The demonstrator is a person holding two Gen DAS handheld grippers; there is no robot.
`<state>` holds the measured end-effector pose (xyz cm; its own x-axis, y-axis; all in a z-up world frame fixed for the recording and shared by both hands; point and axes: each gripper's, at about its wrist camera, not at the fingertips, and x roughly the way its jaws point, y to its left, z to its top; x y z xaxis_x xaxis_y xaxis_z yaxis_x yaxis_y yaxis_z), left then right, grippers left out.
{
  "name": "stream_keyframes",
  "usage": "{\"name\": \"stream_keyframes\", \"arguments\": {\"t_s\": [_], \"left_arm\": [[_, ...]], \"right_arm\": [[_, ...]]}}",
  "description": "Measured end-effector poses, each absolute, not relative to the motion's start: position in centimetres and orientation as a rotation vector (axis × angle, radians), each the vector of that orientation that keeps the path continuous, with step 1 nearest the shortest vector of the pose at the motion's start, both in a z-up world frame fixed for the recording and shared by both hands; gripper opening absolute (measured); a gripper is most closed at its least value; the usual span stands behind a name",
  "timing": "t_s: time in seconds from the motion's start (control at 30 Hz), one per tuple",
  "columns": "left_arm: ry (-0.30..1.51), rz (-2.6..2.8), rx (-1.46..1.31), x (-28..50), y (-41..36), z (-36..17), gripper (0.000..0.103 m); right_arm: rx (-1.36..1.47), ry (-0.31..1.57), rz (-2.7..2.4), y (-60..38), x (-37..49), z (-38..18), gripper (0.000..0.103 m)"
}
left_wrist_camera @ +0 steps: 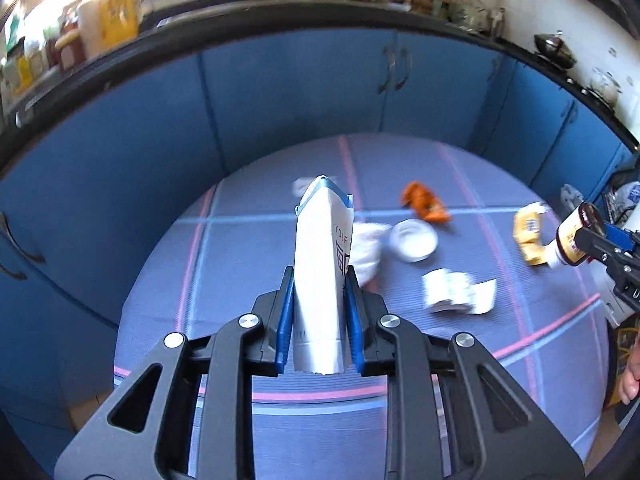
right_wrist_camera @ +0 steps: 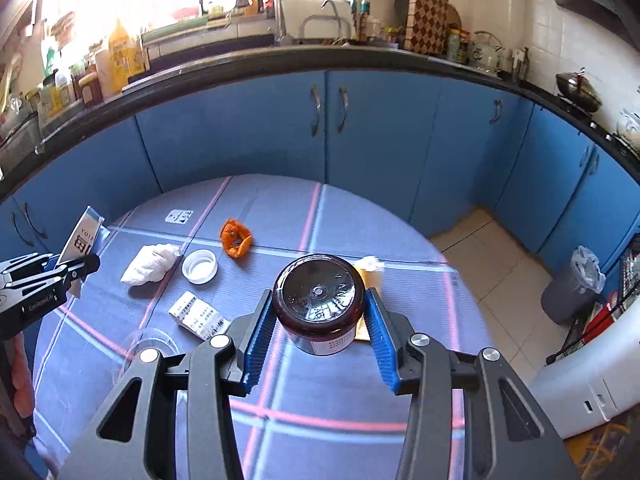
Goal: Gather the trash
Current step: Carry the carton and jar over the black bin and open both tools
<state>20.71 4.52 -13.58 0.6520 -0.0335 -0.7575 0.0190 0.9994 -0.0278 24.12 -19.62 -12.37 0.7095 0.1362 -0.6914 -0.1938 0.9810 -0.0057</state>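
The lower end of the white carton (left_wrist_camera: pixel 320 276) is cut off behind the left gripper (left_wrist_camera: pixel 319 284) frame, and its print is only partly legible; the far counter is blurred in the left wrist view. The carton is tall, flattened, white with a blue crimped top, and stands clamped between the blue pads, which press both its sides. The right gripper (right_wrist_camera: pixel 319 312) is closed on one dark brown jar (right_wrist_camera: pixel 319 304), base toward the camera, label hidden below; a yellow wrapper (right_wrist_camera: pixel 370 276) is mostly concealed beyond the jar. Beyond and left of the right fingers, on the blue checked tablecloth (right_wrist_camera: pixel 360 216), lie one crumpled white tissue (right_wrist_camera: pixel 150 265), one white lid (right_wrist_camera: pixel 199 266), one orange wrapper (right_wrist_camera: pixel 236 239) and one printed white packet (right_wrist_camera: pixel 198 316). One lined grey bin (right_wrist_camera: pixel 570 292) stands on the floor, well right of the fingers.
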Motion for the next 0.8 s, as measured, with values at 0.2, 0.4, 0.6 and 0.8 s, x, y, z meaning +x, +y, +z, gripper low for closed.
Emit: {"name": "stream_keyframes", "arguments": {"t_s": [0.2, 0.4, 0.6, 0.8], "left_arm": [[0.82, -0.092, 0.024, 19.8, 0.3, -11.3, 0.024], [0.799, -0.153, 0.076, 18.9, -4.0, -10.1, 0.024], [0.783, -0.221, 0.136, 18.2, -8.7, -9.1, 0.024], [0.761, -0.297, 0.194, 17.3, -13.6, -8.4, 0.024]], "right_arm": [[-0.066, 0.725, 0.15, -22.9, 21.8, -10.8, 0.044], [-0.042, 0.704, 0.096, -27.1, 19.8, -9.8, 0.044], [-0.02, 0.686, 0.045, -30.8, 17.6, -9.5, 0.044], [-0.005, 0.678, -0.007, -34.4, 15.4, -9.4, 0.044]]}}
